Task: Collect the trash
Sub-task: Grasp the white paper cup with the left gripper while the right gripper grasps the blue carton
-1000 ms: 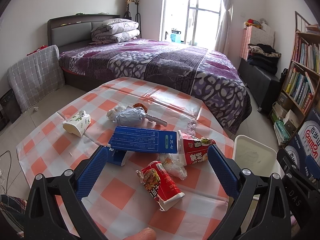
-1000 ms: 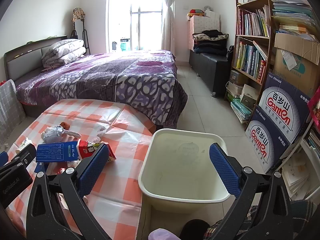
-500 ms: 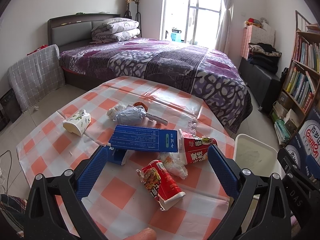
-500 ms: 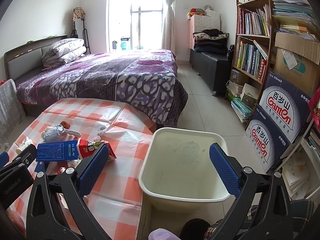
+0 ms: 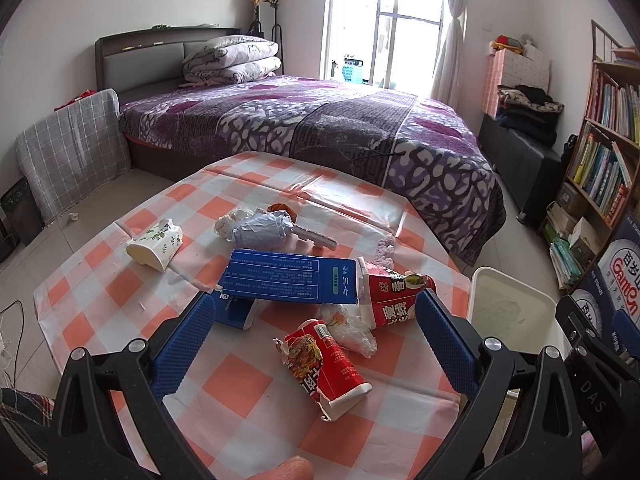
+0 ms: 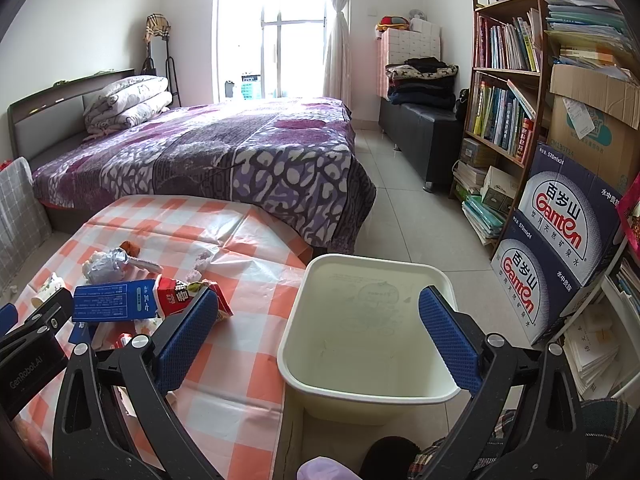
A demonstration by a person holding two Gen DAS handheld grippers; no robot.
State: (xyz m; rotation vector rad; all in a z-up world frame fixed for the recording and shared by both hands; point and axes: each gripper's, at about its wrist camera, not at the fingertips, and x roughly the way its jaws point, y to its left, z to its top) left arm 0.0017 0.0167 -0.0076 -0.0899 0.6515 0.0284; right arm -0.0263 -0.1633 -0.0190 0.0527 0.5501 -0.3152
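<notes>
Left wrist view: red wrapper on the table between the spread-wide, empty left gripper fingers.

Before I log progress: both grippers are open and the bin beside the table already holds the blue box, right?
Not quite. The right wrist view shows the bin empty; the blue box lies on the table. Both the left gripper and right gripper are open.

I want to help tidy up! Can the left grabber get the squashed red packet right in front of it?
Probably yes. The left gripper is open, and the red packet lies alone on the tablecloth between its fingers, nothing on top.
</notes>
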